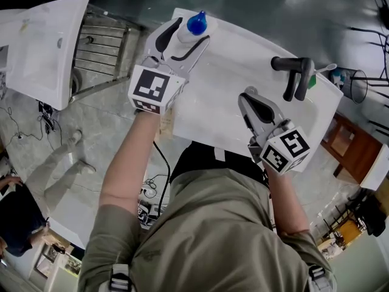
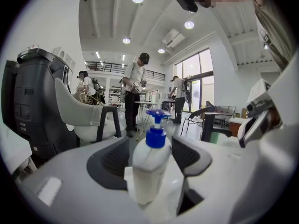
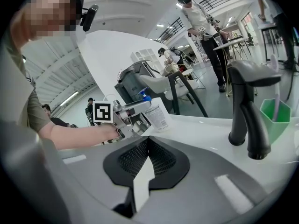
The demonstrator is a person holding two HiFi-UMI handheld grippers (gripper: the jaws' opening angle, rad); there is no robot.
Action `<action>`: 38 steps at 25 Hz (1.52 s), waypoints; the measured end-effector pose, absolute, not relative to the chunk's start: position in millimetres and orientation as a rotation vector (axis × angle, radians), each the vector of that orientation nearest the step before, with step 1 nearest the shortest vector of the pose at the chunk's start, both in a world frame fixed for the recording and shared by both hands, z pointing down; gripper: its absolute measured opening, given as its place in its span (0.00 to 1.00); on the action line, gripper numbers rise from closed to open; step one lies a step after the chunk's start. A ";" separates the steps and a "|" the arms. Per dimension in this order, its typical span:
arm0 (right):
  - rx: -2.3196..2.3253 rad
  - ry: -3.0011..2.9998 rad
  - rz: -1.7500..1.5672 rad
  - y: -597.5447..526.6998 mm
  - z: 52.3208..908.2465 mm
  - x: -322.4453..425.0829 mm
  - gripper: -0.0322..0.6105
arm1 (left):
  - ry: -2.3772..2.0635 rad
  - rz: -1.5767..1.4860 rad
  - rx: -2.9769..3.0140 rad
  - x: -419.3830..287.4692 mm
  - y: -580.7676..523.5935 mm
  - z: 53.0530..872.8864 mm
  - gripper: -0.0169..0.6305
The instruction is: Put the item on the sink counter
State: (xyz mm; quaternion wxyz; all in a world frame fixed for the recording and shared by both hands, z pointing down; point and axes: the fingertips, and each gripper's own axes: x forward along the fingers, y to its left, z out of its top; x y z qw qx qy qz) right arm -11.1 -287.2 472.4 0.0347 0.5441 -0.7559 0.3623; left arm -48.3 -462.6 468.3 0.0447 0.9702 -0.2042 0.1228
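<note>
A white pump bottle with a blue pump stands upright at the far left edge of the white sink counter. My left gripper is shut on the bottle, one pad on each side of its body. In the left gripper view the bottle fills the space between the pads of that gripper. The right gripper view shows the same bottle from the side. My right gripper hovers over the counter's near edge, shut and empty.
A black faucet and a green cup stand at the counter's right end, also in the right gripper view as faucet and cup. A white slab, a metal rack and a wire basket surround it.
</note>
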 end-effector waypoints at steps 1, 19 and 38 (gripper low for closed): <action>1.672 -2.328 1.110 -286.2 471.2 -11.9 0.07 | -0.631 0.375 2.964 -50.4 -461.9 467.9 0.44; 1.687 -2.386 1.008 -263.6 439.7 -18.5 0.07 | -0.733 0.375 2.926 -82.9 -419.1 445.6 0.37; 1.704 -2.442 0.925 -237.8 402.8 -13.8 0.07 | -0.717 0.351 2.936 -78.9 -347.6 406.1 0.16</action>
